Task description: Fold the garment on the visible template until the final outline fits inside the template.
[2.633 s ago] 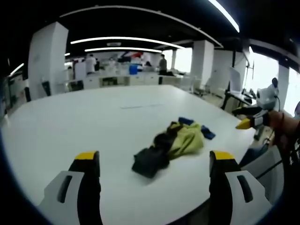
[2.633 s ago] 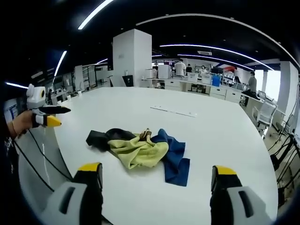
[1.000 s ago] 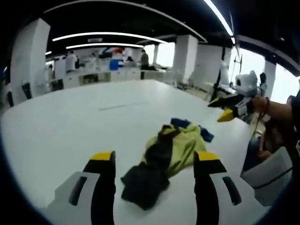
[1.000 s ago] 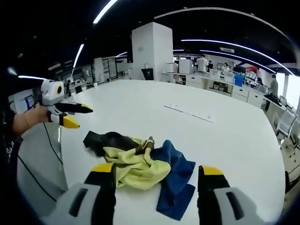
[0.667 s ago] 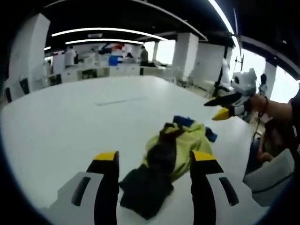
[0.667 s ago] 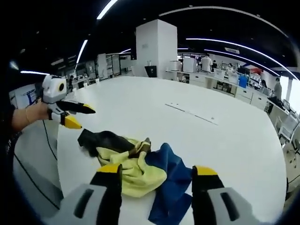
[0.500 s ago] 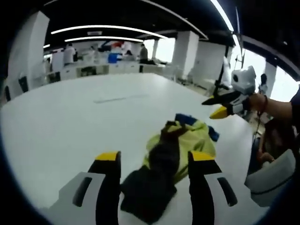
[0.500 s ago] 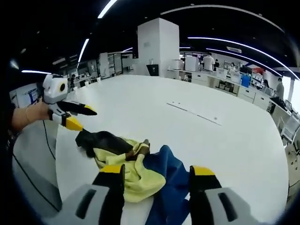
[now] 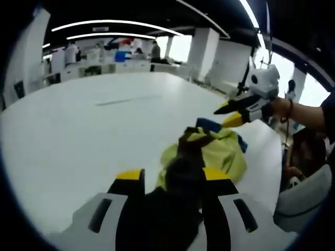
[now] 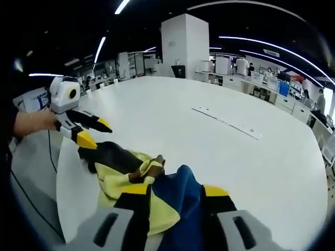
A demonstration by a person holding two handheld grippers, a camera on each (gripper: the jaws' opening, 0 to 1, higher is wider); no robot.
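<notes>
A crumpled garment lies in a heap on the white table (image 9: 68, 130); it is black, yellow-green (image 9: 225, 157) and blue. My left gripper (image 9: 174, 175) is open, and its yellow-tipped jaws stand on either side of the garment's black end (image 9: 175, 201). My right gripper (image 10: 178, 190) is open too, its jaws flanking the blue part (image 10: 178, 201). In the left gripper view the right gripper (image 9: 226, 115) comes in from the right, held in a hand above the blue end. In the right gripper view the left gripper (image 10: 95, 134) hovers at the black end (image 10: 112, 154).
A thin grey line (image 9: 123, 100) is marked on the table beyond the heap, also seen as a thin grey line (image 10: 227, 123) in the right gripper view. The table edge and a chair (image 9: 306, 196) are at the right. Desks, pillars and people stand far behind.
Both grippers have moved in toward the garment, which looms larger in both views. Each pair of jaws has narrowed and now has cloth between its tips.
</notes>
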